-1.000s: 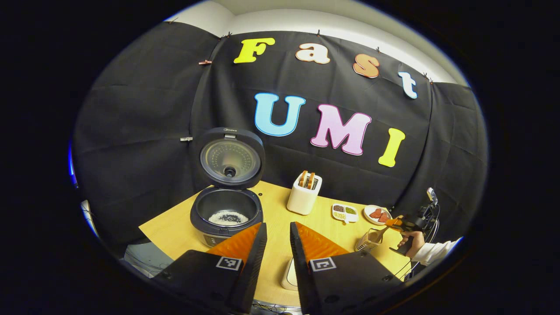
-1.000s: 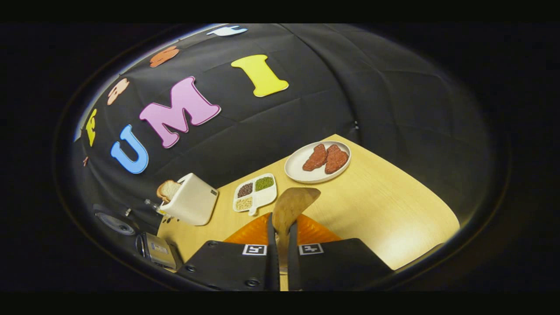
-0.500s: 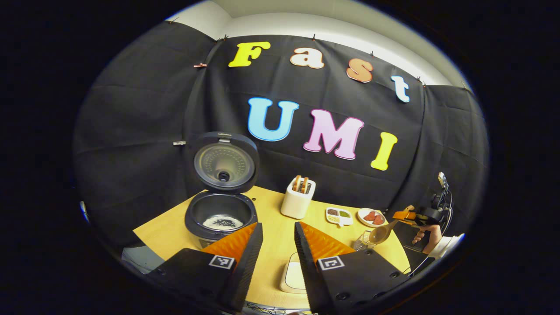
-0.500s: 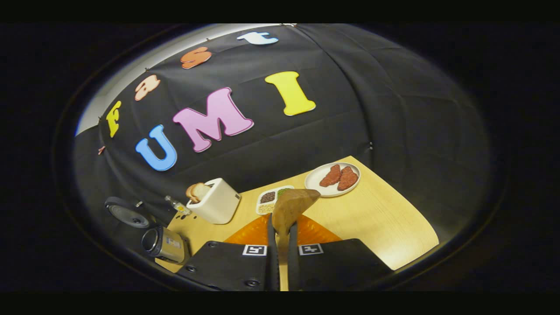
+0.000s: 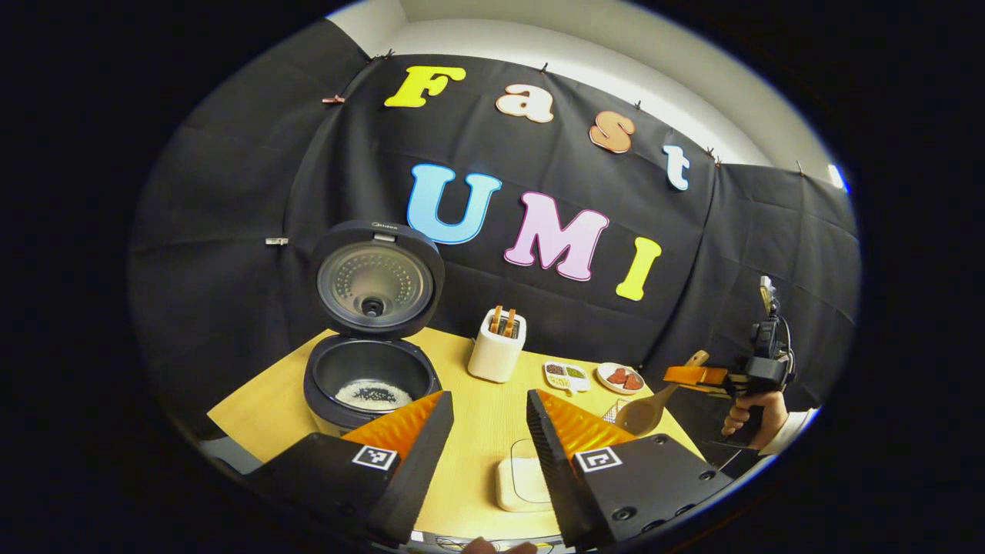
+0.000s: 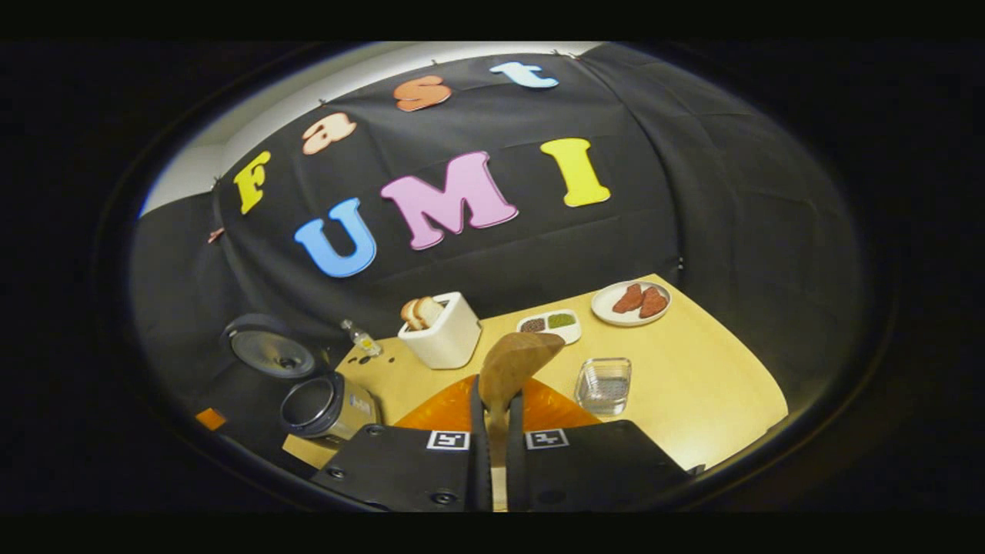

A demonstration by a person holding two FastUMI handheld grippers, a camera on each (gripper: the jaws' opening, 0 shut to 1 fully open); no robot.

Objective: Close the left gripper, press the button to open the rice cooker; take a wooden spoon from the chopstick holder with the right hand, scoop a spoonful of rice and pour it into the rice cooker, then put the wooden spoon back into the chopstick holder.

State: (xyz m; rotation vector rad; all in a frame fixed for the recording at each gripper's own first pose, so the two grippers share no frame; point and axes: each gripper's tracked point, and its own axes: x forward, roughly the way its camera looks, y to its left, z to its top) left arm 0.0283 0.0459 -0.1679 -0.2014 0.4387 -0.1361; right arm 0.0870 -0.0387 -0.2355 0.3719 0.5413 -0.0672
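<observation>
Rice cooker (image 5: 371, 368) stands at the far left of the table (image 5: 477, 415), lid upright and open, white rice with dark grains in the pot; the left gripper (image 5: 489, 419) hangs above the near edge with fingers parted and nothing between them, a pale flat box (image 5: 522, 483) below. Moving right: toaster (image 5: 497, 348) with bread, divided dish (image 5: 565, 375), plate of meat (image 5: 620, 378), then the mesh chopstick holder (image 6: 604, 385). Furthest right, the right gripper (image 6: 492, 419) is clamped on the handle of the wooden spoon (image 6: 514, 365), bowl raised clear of the holder; nothing lies between spoon and cooker.
</observation>
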